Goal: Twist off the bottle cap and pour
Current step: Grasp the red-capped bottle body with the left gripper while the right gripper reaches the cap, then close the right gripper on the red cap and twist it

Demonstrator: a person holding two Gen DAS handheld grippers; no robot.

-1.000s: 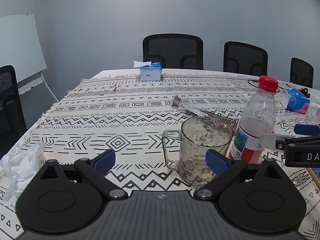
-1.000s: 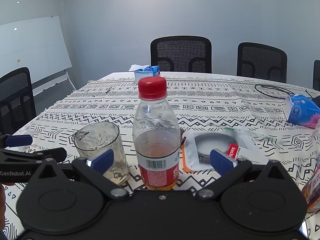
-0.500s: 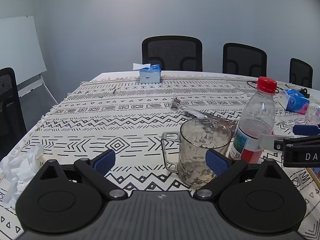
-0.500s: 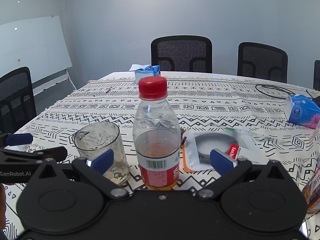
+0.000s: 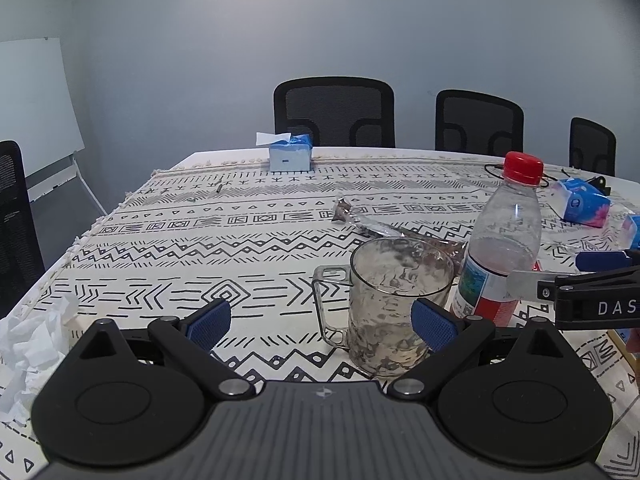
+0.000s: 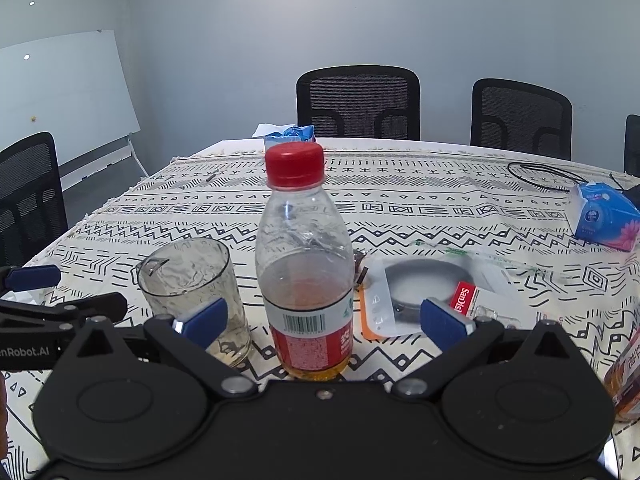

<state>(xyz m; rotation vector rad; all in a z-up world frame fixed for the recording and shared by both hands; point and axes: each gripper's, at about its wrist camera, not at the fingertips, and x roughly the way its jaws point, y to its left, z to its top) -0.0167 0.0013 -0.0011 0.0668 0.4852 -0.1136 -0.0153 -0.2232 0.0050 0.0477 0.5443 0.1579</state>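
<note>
While both grippers hang low over the patterned tablecloth [image 5: 168,248], the bottle [image 6: 305,276] stands upright on it with its red cap [image 6: 295,165] screwed on and a shallow layer of amber liquid at the bottom. Seen from the right wrist, the right gripper [image 6: 323,320] has its 2 blue-padded fingers [image 6: 202,320] spread wide on either side of the bottle's lower body, with gaps showing on both sides, so nothing is clamped. Just beside the bottle on its left stands the glass mug [image 6: 195,296], upright and close to empty, with a thin film of liquid at its base. Seen from the left wrist, the left gripper [image 5: 322,320] is likewise spread wide and holds nothing; the mug [image 5: 394,304] sits in front of its right finger with the handle turned away from the bottle [image 5: 500,248]. Whether that finger touches the glass cannot be told. Right of the bottle lies a clear plastic package [image 6: 432,292] with a red card, and further right a blue tissue pack [image 6: 604,216]. Well behind the bottle, at the far edge of the cloth, sits a tissue box [image 5: 289,156] in front of 3 black chairs [image 5: 334,114]. Crumpled white paper [image 5: 24,344] lies far left of the bottle.
</note>
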